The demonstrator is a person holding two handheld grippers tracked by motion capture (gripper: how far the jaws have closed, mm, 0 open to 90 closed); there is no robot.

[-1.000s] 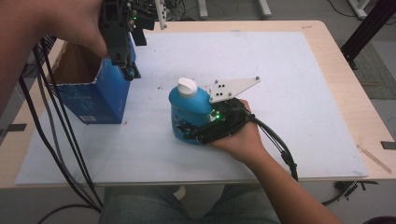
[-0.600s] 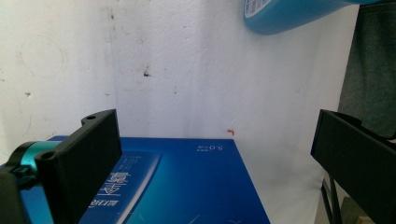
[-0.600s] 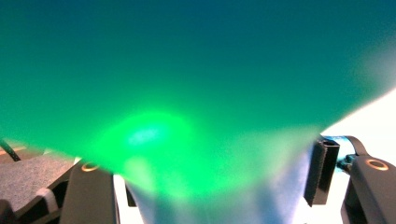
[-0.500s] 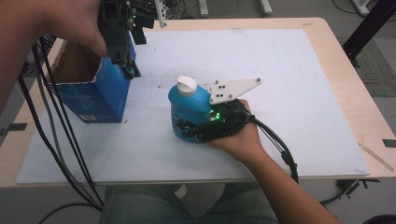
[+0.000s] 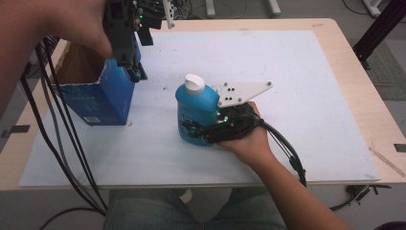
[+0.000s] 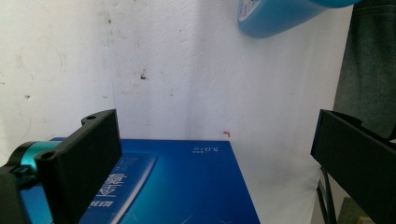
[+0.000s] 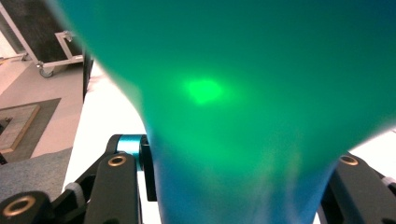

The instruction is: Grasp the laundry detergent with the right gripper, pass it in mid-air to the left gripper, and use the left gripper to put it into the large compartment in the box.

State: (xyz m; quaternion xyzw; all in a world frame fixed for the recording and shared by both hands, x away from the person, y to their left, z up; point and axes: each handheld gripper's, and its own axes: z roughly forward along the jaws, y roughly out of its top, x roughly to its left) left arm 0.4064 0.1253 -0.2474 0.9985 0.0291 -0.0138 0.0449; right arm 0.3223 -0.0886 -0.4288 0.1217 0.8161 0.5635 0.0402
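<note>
A blue bottle point(image 5: 194, 112) with a white cap point(image 5: 194, 82) stands upright mid-table. My right gripper point(image 5: 191, 132) reaches it from the right, and its jaws have just been closing on the bottle's lower body, which they now squeeze. Up close the bottle point(image 7: 233, 93) sits between the jaws of the right gripper point(image 7: 233, 186). An open-topped blue box point(image 5: 95, 100) stands at the left. My left gripper point(image 5: 134, 72) hangs over the box's right wall, open. In the left gripper view its jaws point(image 6: 215, 158) stand wide above the box's blue face point(image 6: 187, 186), with the bottle point(image 6: 280, 16) farther off.
A white mat point(image 5: 297, 72) covers most of the wooden table point(image 5: 373, 96). Black cables point(image 5: 57, 134) hang down the left side past the box. The right gripper's cable point(image 5: 287, 153) trails along the forearm. The mat's right half is bare.
The right gripper's jaws have drawn in around the bottle's lower body. Both hands, the bottle and the box stay where they were.
</note>
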